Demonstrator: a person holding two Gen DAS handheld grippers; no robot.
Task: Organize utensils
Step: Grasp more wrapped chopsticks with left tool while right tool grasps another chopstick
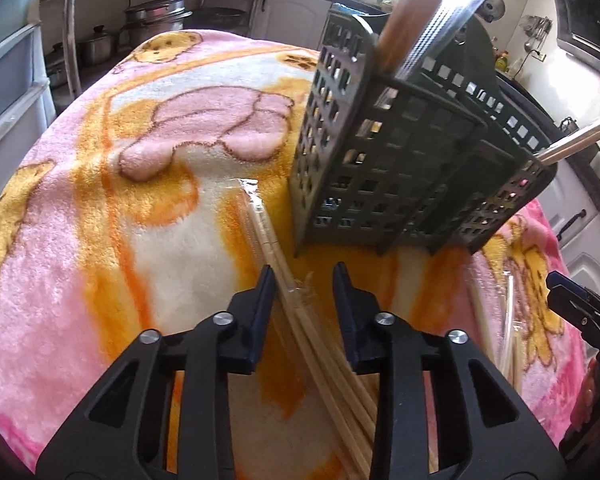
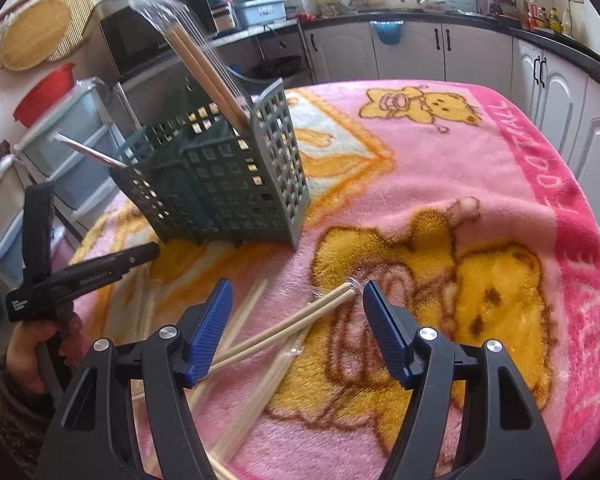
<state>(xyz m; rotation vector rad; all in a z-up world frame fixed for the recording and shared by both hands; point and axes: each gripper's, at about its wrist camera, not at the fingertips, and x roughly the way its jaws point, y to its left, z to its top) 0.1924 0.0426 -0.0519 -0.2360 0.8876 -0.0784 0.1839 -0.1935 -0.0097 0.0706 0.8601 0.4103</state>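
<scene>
A dark green perforated utensil basket stands on the pink and orange bear blanket. Plastic-wrapped chopsticks stand upright in it, and another pair leans out of its far compartment. My left gripper hangs low over a wrapped bundle of wooden chopsticks. The bundle lies against the left finger, with a gap to the right one. My right gripper is open wide over a pale pair of chopsticks. More wrapped chopsticks lie beside them.
The blanket covers a table whose edges fall away on all sides. A hand holds the left gripper close beside the basket. Plastic drawers, white cabinets and stacked pots surround the table.
</scene>
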